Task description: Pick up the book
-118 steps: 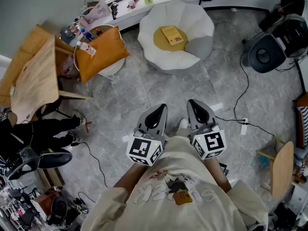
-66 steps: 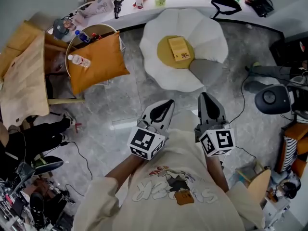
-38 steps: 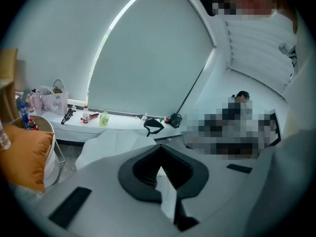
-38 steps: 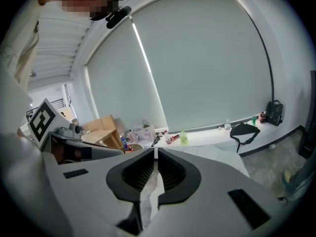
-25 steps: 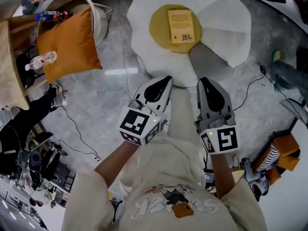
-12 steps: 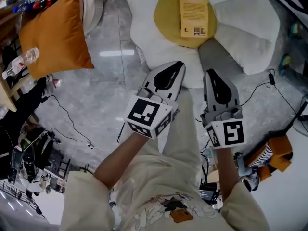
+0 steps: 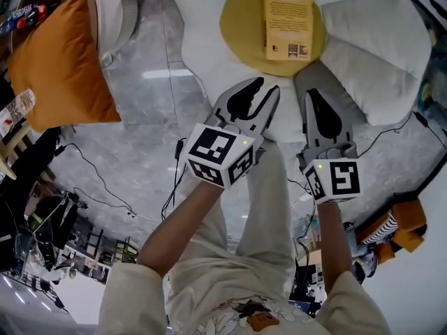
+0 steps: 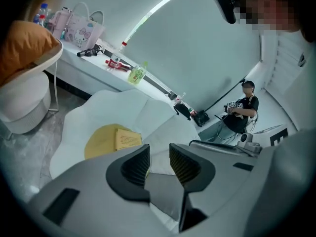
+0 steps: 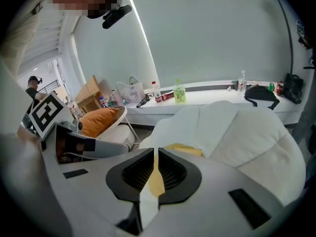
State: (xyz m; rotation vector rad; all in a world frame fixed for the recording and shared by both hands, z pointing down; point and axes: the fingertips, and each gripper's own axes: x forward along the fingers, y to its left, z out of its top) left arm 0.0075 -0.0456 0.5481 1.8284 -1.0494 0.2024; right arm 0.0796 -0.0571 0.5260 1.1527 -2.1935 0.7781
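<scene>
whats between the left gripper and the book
Only cushion, in the head view: white petal, then the yellow centre under the book. The left gripper has just been opening its jaws, nothing between them.

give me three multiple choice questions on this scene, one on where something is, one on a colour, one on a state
1. Where does the book lie?
A. on the yellow middle of the white cushion
B. on the bare floor
C. on a desk

2. What colour is the pillow at the left of the head view?
A. blue
B. orange
C. green

3. How is the right hand-held gripper?
A. shut on the book
B. wide open
C. shut, holding nothing

Answers:
1 A: the book rests flat on the yellow middle.
2 B: the head view shows it plainly orange.
3 C: its own view shows the jaws together, with the book lying well ahead of them.
</scene>
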